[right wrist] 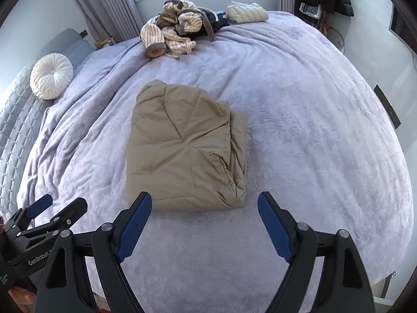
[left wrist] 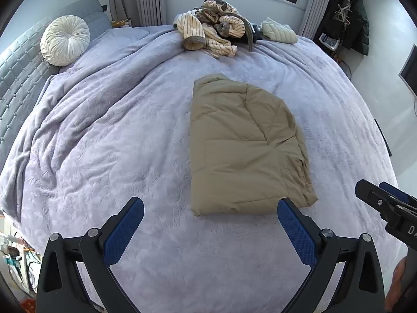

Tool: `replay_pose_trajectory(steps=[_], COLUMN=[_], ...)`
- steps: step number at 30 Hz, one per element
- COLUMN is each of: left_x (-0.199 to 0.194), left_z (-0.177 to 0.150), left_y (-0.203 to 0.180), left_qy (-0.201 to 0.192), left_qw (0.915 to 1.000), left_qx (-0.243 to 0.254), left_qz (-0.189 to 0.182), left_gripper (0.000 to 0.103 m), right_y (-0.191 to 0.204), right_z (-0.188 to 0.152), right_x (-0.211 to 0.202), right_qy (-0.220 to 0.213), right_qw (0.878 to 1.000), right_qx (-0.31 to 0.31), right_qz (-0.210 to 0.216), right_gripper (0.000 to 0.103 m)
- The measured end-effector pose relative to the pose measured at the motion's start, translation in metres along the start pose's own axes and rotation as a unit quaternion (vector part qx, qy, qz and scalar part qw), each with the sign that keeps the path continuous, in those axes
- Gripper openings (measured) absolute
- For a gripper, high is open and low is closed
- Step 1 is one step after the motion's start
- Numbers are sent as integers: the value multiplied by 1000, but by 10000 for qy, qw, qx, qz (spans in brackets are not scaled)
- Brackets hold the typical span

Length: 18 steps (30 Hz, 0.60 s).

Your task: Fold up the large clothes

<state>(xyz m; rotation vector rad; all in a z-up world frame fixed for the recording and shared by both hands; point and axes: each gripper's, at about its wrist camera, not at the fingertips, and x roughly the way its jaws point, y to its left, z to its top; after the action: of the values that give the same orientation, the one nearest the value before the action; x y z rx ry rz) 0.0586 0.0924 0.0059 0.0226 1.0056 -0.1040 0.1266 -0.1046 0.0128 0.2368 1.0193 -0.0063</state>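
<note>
From the left wrist view, a tan quilted garment (left wrist: 245, 146) lies folded into a thick rectangular bundle at the middle of a bed covered by a lavender blanket (left wrist: 117, 143). The left tool (left wrist: 210, 230) hovers over the near part of the blanket, its blue-padded fingers (left wrist: 125, 232) spread wide and holding nothing; the right fingertip sits just in front of the bundle's near right corner. Far across the bed sits a heap of cream striped clothes (left wrist: 211, 28), with a pale folded quilted item (left wrist: 278, 31) to its right. A round white pleated cushion (left wrist: 65, 40) leans on the grey headboard (left wrist: 18, 78) at far left. The right tool (left wrist: 385, 200) enters at the right edge. From the right wrist view, the same tan quilted garment (right wrist: 182, 146) lies centre-left on the lavender blanket (right wrist: 312, 130), layered edges stacked along its right side. The right tool (right wrist: 204, 229) hangs just short of the bundle's near edge, fingers wide apart and empty. The left tool (right wrist: 47, 208) shows at lower left, also spread. The cream striped clothes (right wrist: 169, 28) and the cushion (right wrist: 51, 75) lie beyond.
</note>
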Motion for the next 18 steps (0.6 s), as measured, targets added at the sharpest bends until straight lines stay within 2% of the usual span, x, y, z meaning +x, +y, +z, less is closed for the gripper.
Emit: replay_pose_trajectory(steps=[18], left_x=[-12], left_z=[-8], left_y=[-4], left_qy=[-71], left_qw=[9999], left_qx=[-2], left_qz=[91], left_gripper=[103], right_y=[12], right_z=[-6], right_x=[-10], right_qy=[-86], right_qw=[9998], right_qx=[-146], right_qz=[-123], right_gripper=[86])
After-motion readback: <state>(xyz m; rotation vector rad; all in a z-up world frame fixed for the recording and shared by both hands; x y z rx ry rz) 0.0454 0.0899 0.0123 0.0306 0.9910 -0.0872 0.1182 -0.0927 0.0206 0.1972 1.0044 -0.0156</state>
